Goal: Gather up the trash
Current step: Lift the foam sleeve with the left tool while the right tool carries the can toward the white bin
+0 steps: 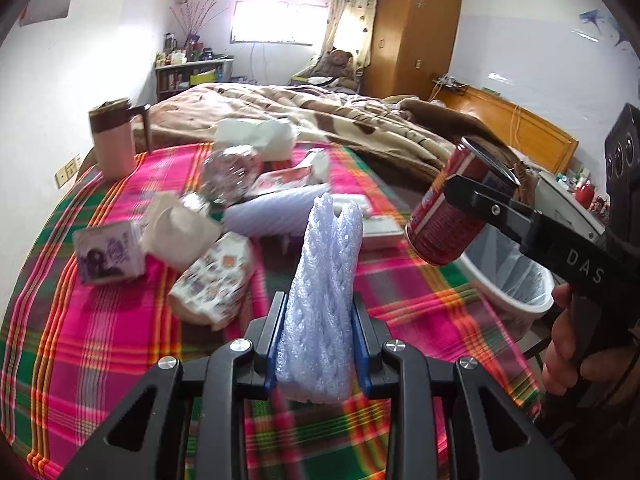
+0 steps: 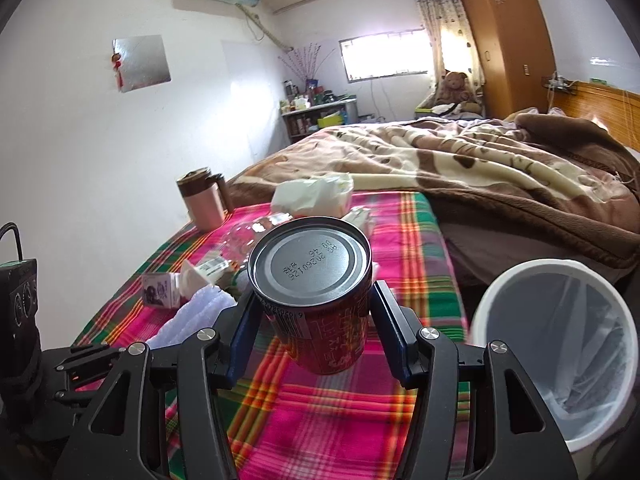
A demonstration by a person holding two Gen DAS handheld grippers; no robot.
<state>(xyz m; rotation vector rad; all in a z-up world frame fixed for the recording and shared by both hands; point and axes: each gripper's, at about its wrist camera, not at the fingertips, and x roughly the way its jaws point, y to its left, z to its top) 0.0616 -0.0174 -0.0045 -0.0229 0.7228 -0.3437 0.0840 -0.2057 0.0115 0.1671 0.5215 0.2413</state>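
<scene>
The left gripper [image 1: 318,344] clamped a white foam sleeve [image 1: 320,292] above the plaid tablecloth [image 1: 100,340]. The right gripper [image 2: 316,320] squeezed a red can [image 2: 316,292], held tilted in the air beside the white trash bin [image 2: 560,360], with more litter behind.

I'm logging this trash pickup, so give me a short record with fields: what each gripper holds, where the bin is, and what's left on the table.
left gripper: shut on white foam wrap
right gripper: shut on red can, held above the table
trash bin: white, lined, beside the table's right edge
plaid tablecloth: small cartons, crumpled paper, clear plastic bottle
pink mug: upright at far left corner
</scene>
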